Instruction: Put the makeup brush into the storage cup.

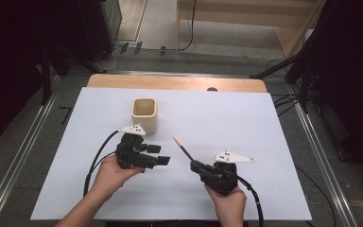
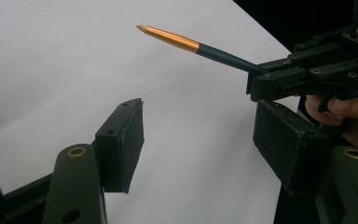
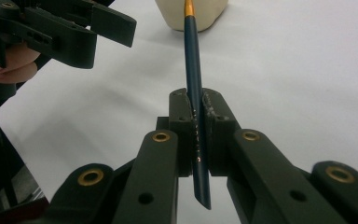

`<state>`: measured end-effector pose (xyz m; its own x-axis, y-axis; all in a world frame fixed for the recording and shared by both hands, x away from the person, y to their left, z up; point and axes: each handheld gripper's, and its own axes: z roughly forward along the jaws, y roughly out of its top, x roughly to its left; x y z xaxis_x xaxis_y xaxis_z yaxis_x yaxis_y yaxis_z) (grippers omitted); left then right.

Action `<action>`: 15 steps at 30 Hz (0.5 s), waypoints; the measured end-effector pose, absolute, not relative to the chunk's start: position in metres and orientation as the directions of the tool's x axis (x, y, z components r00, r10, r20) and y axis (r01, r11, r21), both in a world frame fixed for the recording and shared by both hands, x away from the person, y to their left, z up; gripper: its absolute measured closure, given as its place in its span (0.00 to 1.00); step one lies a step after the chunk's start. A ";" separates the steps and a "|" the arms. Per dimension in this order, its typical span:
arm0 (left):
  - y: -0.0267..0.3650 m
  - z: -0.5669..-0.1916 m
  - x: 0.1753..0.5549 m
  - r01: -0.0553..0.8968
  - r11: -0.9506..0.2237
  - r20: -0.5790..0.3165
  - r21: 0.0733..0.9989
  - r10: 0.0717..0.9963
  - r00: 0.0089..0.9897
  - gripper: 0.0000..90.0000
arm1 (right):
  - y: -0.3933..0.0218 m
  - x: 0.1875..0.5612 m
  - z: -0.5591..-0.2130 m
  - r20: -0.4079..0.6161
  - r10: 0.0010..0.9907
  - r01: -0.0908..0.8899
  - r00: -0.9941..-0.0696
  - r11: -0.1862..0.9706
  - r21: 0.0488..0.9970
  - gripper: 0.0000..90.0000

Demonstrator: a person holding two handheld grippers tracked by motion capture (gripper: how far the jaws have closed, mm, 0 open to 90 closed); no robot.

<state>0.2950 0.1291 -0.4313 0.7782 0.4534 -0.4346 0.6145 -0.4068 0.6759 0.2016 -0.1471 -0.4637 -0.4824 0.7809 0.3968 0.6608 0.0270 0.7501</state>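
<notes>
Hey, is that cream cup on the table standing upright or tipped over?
Upright. In the high view the cup stands on its base on the white table with its open mouth facing up.

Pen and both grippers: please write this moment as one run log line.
right gripper: shut on pen, tip toward cup | left gripper: open, empty | cup: upright on white sheet

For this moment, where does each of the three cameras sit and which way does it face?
High view: above the person's side, looking forward and down on the table; forearms, left hand-held gripper, right hand-held gripper, cup.
Left gripper view: rides the left hand-held gripper, looking between its open jaws across the table at the pen in the right one.
Right gripper view: rides the right hand-held gripper, looking along the clamped pen toward the cup; the left hand shows upper left.
Shared: all three views show the pen.
</notes>
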 end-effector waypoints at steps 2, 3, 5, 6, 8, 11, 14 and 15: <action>0.128 -0.432 0.295 0.612 -0.410 -0.429 0.676 0.456 0.780 0.38 | -0.146 0.201 -0.464 0.391 0.787 0.657 -0.477 0.023 0.754 0.94; 0.128 -0.432 0.296 0.613 -0.408 -0.431 0.676 0.456 0.779 0.38 | -0.146 0.200 -0.465 0.391 0.788 0.653 -0.475 0.019 0.757 0.94; 0.127 -0.432 0.295 0.613 -0.409 -0.429 0.676 0.458 0.779 0.38 | -0.144 0.198 -0.467 0.411 0.783 0.651 -0.466 -0.011 0.759 0.94; 0.127 -0.432 0.295 0.613 -0.408 -0.430 0.677 0.457 0.779 0.38 | -0.144 0.198 -0.467 0.411 0.783 0.651 -0.466 -0.011 0.759 0.94; 0.126 -0.432 0.295 0.613 -0.405 -0.429 0.678 0.459 0.778 0.38 | -0.144 0.197 -0.471 0.433 0.779 0.651 -0.453 -0.043 0.758 0.94; 0.126 -0.432 0.295 0.615 -0.396 -0.431 0.681 0.462 0.775 0.38 | -0.144 0.196 -0.474 0.460 0.768 0.654 -0.445 -0.072 0.753 0.94; 0.124 -0.432 0.295 0.612 -0.393 -0.424 0.686 0.467 0.776 0.38 | -0.146 0.195 -0.480 0.490 0.761 0.646 -0.426 -0.123 0.753 0.94; 0.124 -0.432 0.294 0.610 -0.393 -0.420 0.689 0.469 0.777 0.38 | -0.146 0.195 -0.480 0.490 0.761 0.646 -0.426 -0.123 0.753 0.94</action>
<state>0.2944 0.1237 -0.4315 0.7768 0.4689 -0.4204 0.6097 -0.3926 0.6886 0.1950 -0.1463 -0.4800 -0.4259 0.7607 0.4899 0.6464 -0.1230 0.7530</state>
